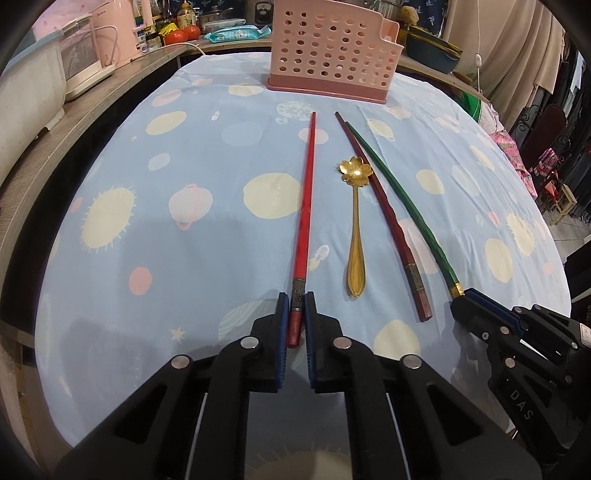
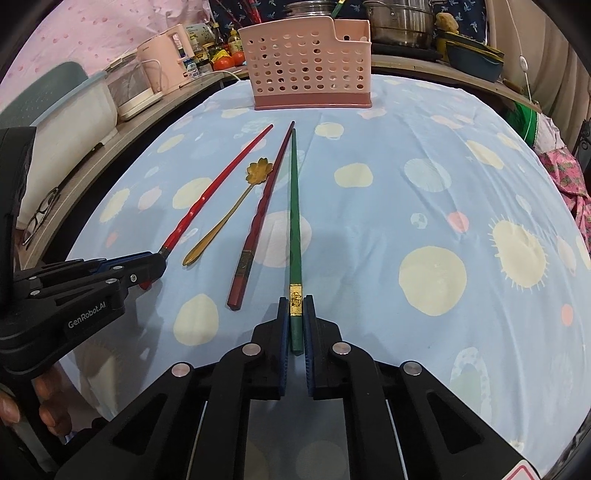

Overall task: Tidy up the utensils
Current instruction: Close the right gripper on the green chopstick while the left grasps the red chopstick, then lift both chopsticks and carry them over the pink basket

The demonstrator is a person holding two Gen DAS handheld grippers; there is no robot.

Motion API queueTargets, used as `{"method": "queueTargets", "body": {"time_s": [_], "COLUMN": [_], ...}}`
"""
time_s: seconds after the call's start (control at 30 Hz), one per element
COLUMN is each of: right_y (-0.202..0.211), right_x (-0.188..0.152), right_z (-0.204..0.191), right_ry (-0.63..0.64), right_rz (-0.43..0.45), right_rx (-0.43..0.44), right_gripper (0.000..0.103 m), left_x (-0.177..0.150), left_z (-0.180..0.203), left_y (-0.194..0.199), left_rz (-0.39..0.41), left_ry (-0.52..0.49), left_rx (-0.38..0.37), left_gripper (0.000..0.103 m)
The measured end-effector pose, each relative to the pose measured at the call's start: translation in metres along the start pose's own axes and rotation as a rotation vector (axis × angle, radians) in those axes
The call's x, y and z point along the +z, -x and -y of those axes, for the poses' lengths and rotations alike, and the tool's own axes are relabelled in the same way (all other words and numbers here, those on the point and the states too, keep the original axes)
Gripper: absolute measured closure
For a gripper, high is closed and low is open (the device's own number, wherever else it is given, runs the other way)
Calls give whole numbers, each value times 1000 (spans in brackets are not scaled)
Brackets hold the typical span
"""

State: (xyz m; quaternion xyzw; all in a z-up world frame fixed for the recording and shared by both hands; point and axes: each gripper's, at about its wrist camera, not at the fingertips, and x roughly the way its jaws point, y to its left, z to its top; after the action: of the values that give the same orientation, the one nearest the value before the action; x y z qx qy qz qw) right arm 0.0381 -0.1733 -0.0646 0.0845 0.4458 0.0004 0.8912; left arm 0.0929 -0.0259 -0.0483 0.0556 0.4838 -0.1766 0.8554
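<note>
Four utensils lie side by side on the blue space-print cloth (image 1: pixel 207 258), pointing toward a pink perforated caddy (image 1: pixel 328 51) at the far edge. My left gripper (image 1: pixel 297 299) is shut on the near end of the red chopstick (image 1: pixel 306 192). My right gripper (image 2: pixel 296 301) is shut on the near end of the green chopstick (image 2: pixel 294 206). Between them rest a gold flower-bowl spoon (image 1: pixel 355 221) and a dark red chopstick (image 1: pixel 384 218), both untouched. The right gripper (image 1: pixel 466 300) also shows in the left wrist view, and the left gripper (image 2: pixel 157 258) in the right wrist view.
A wooden counter (image 1: pixel 74 136) curves around the table's left and back, carrying a pink kettle (image 1: pixel 118 29), white appliances, tomatoes and jars. Steel pots (image 2: pixel 402 22) and a blue dish stand at the back right. Glasses (image 2: pixel 44 210) lie on the counter. A person's fingers (image 2: pixel 48 402) hold the left tool.
</note>
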Motion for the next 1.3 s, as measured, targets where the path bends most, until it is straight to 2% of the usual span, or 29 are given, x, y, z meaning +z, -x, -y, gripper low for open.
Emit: {"method": "queueTargets", "body": {"time_s": [0.23,0.6,1.3], "right_y": [7,39,120], "right_x": [3,19,101], "right_z": [2,13,46], "right_ry": [-7,-48,-150], "right_rz": [18,104,366], "right_rx": [1,14,58], "right_gripper": [96,96,96], "left_x": [1,17,95], "left_z": [-3,-11,-17], "left_y": [10,45,121], "left_rz": [10,80,325], "left_ry": [21,63,79], "left_rx": [-10,-31,-41], "left_gripper": [96,96,96]}}
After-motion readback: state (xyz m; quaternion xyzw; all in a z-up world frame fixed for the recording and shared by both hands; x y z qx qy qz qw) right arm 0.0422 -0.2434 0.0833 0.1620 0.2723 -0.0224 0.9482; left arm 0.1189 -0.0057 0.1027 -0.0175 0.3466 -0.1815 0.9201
